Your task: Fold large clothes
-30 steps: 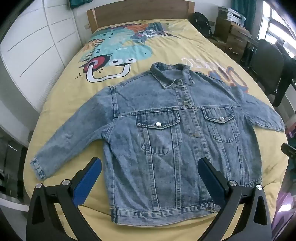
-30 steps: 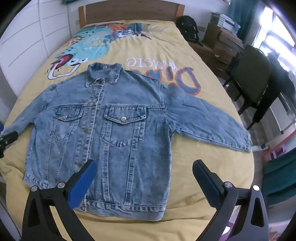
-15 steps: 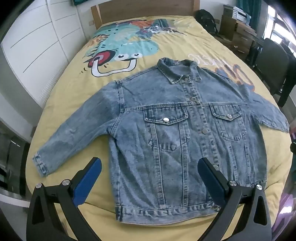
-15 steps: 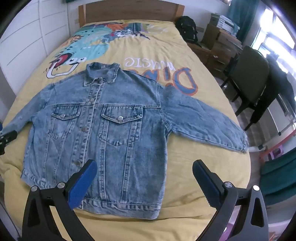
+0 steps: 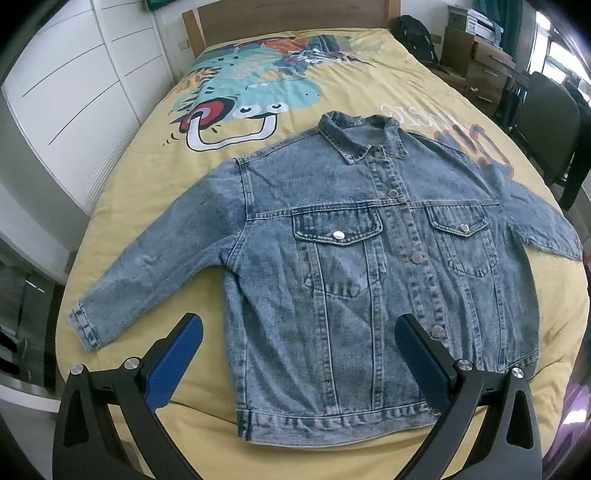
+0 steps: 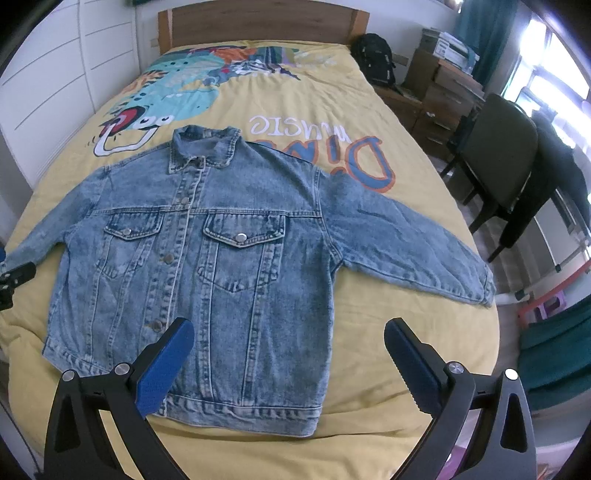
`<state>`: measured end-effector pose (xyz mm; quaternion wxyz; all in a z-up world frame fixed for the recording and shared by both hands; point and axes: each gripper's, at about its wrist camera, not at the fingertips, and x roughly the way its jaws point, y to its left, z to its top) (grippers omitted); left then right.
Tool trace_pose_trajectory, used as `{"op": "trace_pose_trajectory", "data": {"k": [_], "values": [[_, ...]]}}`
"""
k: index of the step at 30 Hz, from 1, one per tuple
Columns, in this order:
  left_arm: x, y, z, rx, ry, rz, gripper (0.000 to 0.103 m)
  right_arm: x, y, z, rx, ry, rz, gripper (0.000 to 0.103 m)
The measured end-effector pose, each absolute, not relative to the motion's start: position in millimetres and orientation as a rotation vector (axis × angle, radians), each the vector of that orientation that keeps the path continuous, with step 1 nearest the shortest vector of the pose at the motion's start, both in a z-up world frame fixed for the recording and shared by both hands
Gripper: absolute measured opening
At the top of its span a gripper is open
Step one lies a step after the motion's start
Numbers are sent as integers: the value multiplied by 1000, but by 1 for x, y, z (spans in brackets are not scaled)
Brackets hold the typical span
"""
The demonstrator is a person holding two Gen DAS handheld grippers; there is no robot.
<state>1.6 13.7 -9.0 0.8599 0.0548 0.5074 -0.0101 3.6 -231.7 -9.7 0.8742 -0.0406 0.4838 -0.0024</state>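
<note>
On top of a yellow bedspread (image 5: 155, 192) w/ a teal cartoon dinosaur print (image 5: 255, 96) and big upside-down lettering (image 6: 332, 151), a light-blue stonewashed denim jacket (image 5: 369, 258) lies flat, front up, buttoned, collar (image 5: 365, 136) toward the wooden headboard (image 5: 291, 14), hem toward both cameras. Both sleeves are spread out to the sides: one cuff (image 5: 83, 328) near the bed edge by the white wardrobe doors (image 5: 74, 96), the other cuff (image 6: 480, 291) near the edge facing the dark chair (image 6: 498, 155). Two flap chest pockets w/ metal snaps sit either side of the button placket (image 5: 410, 236).

Left gripper (image 5: 295, 339), black frame w/ blue pads, hangs above the hem end of the jacket, jaws spread wide, nothing between them; in its view one finger sits over bare bedspread beside the jacket's side seam, the other over the lower placket. No contact visible.

Right gripper (image 6: 286, 343), same build, jaws also wide apart & empty; in its view one finger overlaps the lower front near the buttons, the other is over bare bedspread past the jacket's side. A bit of the left gripper shows at the left edge of the right-wrist view.

Black backpack (image 6: 373, 55) leans by the headboard corner, cardboard boxes (image 6: 443, 85) beyond it.
</note>
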Motion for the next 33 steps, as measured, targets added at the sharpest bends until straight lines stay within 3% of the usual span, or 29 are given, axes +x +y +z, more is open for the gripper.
{"op": "trace_pose_trajectory", "data": {"k": [33], "values": [[2,15,-18,137,1083,4,102,5,-232,-21,-97,1044,0,103]]}}
